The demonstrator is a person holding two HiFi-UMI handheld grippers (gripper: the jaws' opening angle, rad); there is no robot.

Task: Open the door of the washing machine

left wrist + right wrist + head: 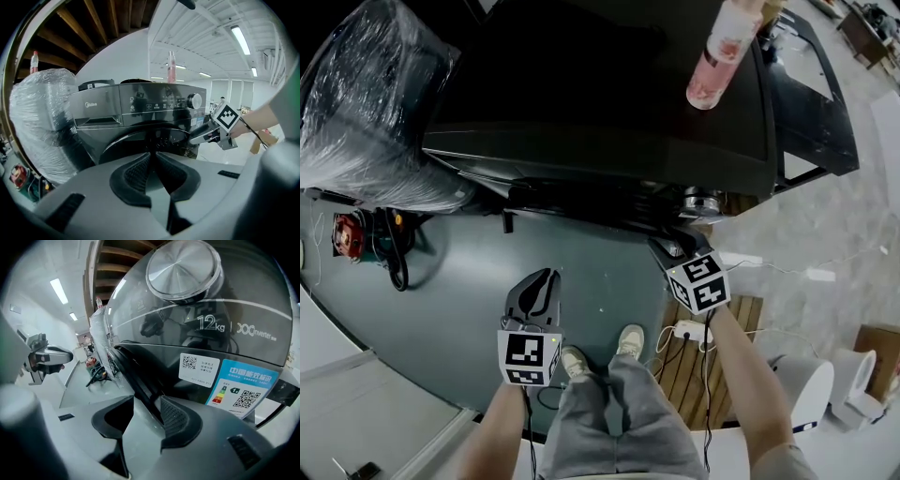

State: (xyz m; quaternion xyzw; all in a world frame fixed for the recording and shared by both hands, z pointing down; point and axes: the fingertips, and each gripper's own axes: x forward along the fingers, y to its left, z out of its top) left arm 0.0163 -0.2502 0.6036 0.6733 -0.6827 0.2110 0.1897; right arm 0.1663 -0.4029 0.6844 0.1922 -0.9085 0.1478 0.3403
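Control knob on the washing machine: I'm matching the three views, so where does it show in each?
Head view: knob right of centre, just above mid-height.
Left gripper view: right of centre, upper half.
Right gripper view: top centre, large.
Shared landmark: the washing machine.

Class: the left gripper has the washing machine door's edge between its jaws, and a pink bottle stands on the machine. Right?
Wrong gripper: the right gripper has the door's edge between its jaws, as the right gripper view shows; the left gripper hangs back. The pink bottle does stand on the machine.
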